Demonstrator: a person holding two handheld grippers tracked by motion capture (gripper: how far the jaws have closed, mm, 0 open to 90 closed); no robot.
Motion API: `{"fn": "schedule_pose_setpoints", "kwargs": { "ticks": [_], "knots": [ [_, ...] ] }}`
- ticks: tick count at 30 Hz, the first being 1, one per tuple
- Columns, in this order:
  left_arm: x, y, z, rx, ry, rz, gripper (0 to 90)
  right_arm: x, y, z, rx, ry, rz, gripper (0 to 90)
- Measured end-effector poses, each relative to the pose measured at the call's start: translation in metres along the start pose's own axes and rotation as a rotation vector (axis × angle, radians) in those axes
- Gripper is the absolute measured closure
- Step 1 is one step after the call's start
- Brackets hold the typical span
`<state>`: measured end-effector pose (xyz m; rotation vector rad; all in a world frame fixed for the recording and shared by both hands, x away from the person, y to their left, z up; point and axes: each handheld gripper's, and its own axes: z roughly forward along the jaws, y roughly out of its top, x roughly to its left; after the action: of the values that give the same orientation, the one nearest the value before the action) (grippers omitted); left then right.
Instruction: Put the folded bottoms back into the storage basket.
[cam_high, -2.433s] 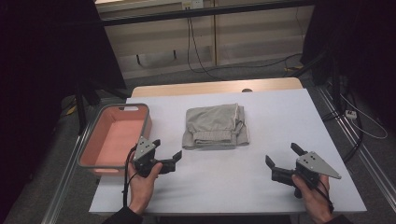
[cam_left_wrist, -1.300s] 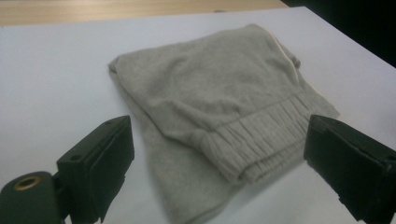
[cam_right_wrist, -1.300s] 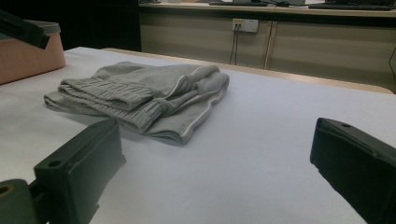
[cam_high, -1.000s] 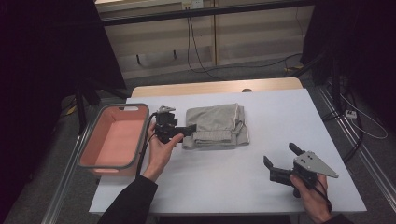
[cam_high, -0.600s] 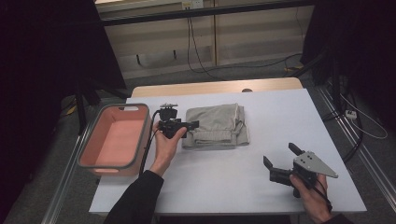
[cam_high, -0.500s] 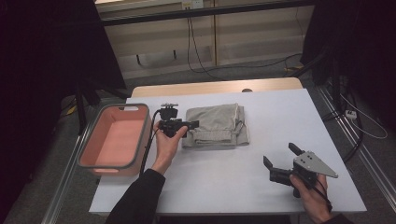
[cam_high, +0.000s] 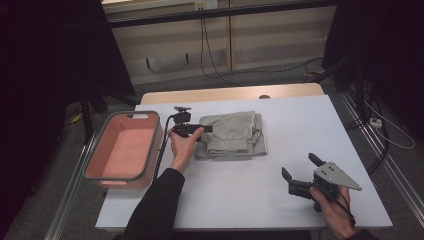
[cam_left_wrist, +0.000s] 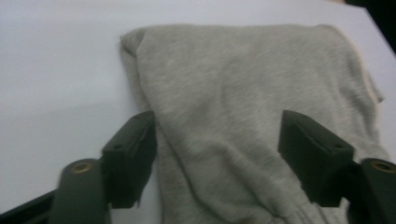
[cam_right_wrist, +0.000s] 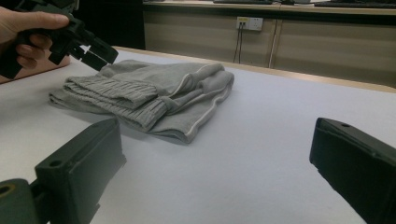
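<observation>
I have the left claw (cam_high: 206, 129) at the left edge of the folded grey garment (cam_high: 232, 134), which lies near the middle of the high view on the white desk (cam_high: 240, 190). In the left gripper view the garment (cam_left_wrist: 252, 116) covers the middle and right of the frame, and the claw (cam_left_wrist: 217, 158) straddles its near corner: one jaw at lower left beside the fabric's edge, the other at lower right over the cloth. The jaws have just been closing, with cloth between them, yet a good gap remains and the pads do not press, so I read them as half open and holding nothing.

The right claw (cam_high: 299, 172) sits at the lower right of the high view, well apart from the garment, jaws wide and empty. From its own view the garment (cam_right_wrist: 149, 95) lies at centre left and the left claw (cam_right_wrist: 95, 52) comes in from the upper left, tips at the fabric's far corner.

The step in hand, as I judge it, is taking hold of the garment's edge. Next I would close fully on the layers, making sure I catch the whole fold and not just the top ply, before lifting. The pink bin (cam_high: 95, 165) at the left of the high view, just beside the hand (cam_high: 184, 147), looks the likely destination.
</observation>
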<state>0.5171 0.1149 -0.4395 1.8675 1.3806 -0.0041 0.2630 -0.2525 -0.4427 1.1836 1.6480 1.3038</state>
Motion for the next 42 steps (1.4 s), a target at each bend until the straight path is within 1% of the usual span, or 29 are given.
{"fn": "schedule_pose_setpoints", "kwargs": {
  "ticks": [1,2,4,6,10,12,13,14,15,16,18,19,20,21,22,24,26,29,30,31,32,33,34,36,37,39,40,41,42],
  "knots": [
    [0.001,-0.001,0.002,0.014,0.0,-0.004,31.7,0.0,0.0,0.0,0.0,0.0,-0.001,2.6],
    [0.001,-0.001,0.002,0.014,0.0,-0.004,33.7,0.0,0.0,0.0,0.0,0.001,0.0,2.6],
    [0.003,-0.002,0.004,0.02,0.022,-0.005,33.2,0.0,0.0,0.0,0.0,0.002,-0.001,2.6],
    [0.005,-0.003,0.008,0.033,0.019,-0.012,33.4,0.0,0.0,0.0,0.0,0.0,-0.002,2.7],
    [0.003,-0.003,0.008,0.036,0.03,-0.015,34.2,0.0,0.0,0.0,0.002,0.001,-0.003,2.7],
    [0.003,-0.003,0.008,0.043,0.016,-0.055,35.3,0.0,0.0,0.0,0.001,0.0,-0.003,2.7],
    [0.003,-0.003,0.008,0.043,0.016,-0.055,36.6,0.0,0.0,0.0,0.001,0.0,-0.003,2.7],
    [0.003,-0.003,0.008,0.054,0.012,-0.07,38.9,0.0,0.0,0.0,0.001,0.001,-0.004,2.7],
    [0.003,-0.003,0.008,0.054,0.012,-0.07,43.6,0.0,0.0,0.0,0.002,0.0,-0.003,2.7],
    [0.002,-0.004,0.009,0.065,-0.008,-0.086,44.0,0.0,0.0,0.0,0.003,0.0,-0.002,2.7],
    [0.002,-0.004,0.009,0.068,-0.015,-0.091,47.9,0.0,0.0,0.0,0.002,0.0,-0.002,2.7],
    [0.003,-0.004,0.011,0.072,-0.032,-0.108,49.0,0.0,0.0,0.0,0.001,0.0,-0.003,2.7],
    [0.004,-0.004,0.012,0.073,-0.046,-0.117,52.7,0.0,0.0,0.0,0.001,0.0,-0.003,2.7],
    [0.004,-0.004,0.012,0.073,-0.046,-0.117,55.2,0.0,0.0,0.001,0.002,0.001,-0.003,2.7],
    [0.004,-0.004,0.014,0.07,-0.06,-0.133,57.0,0.0,0.0,0.0,0.002,0.0,-0.002,2.7],
    [0.004,-0.004,0.014,0.071,-0.063,-0.128,57.6,0.001,0.0,0.001,0.002,0.001,-0.003,2.7],
    [0.004,-0.004,0.014,0.078,-0.071,-0.135,57.5,0.001,0.0,0.001,0.002,0.001,-0.003,2.7],
    [0.002,-0.005,0.016,0.085,-0.08,-0.122,58.2,0.0,0.0,0.001,0.003,0.001,-0.003,2.7],
    [0.002,-0.006,0.017,0.104,-0.11,-0.135,62.1,0.0,0.0,0.001,0.003,0.0,-0.003,2.7],
    [0.002,-0.006,0.017,0.104,-0.11,-0.135,66.1,0.0,0.0,0.001,0.003,0.0,-0.003,2.7],
    [0.002,-0.006,0.018,0.106,-0.116,-0.141,66.5,0.0,0.0,0.001,0.003,-0.001,-0.003,2.8],
    [0.001,-0.007,0.018,0.1,-0.108,-0.148,66.6,0.0,0.0,0.001,0.002,0.0,-0.004,2.7],
    [0.0,-0.007,0.018,0.099,-0.112,-0.139,66.5,0.0,0.0,0.001,0.002,0.001,-0.004,2.7],
    [-0.002,-0.007,0.02,0.103,-0.124,-0.143,65.2,0.0,0.0,0.001,0.003,0.0,-0.003,2.7],
    [-0.003,-0.008,0.021,0.101,-0.118,-0.138,65.5,0.0,0.0,0.001,0.004,0.0,-0.004,2.8],
    [-0.005,-0.009,0.022,0.106,-0.127,-0.131,67.7,0.001,0.0,0.001,0.004,0.001,-0.003,2.8],
    [-0.005,-0.01,0.023,0.103,-0.126,-0.122,74.2,0.001,0.0,0.002,0.005,0.001,-0.003,2.9],
    [-0.005,-0.01,0.024,0.103,-0.128,-0.121,75.6,0.001,0.0,0.002,0.004,0.002,-0.005,2.9],
    [-0.004,-0.01,0.023,0.109,-0.146,-0.135,76.8,0.001,0.0,0.001,0.003,0.003,-0.006,2.8]
  ]
}}
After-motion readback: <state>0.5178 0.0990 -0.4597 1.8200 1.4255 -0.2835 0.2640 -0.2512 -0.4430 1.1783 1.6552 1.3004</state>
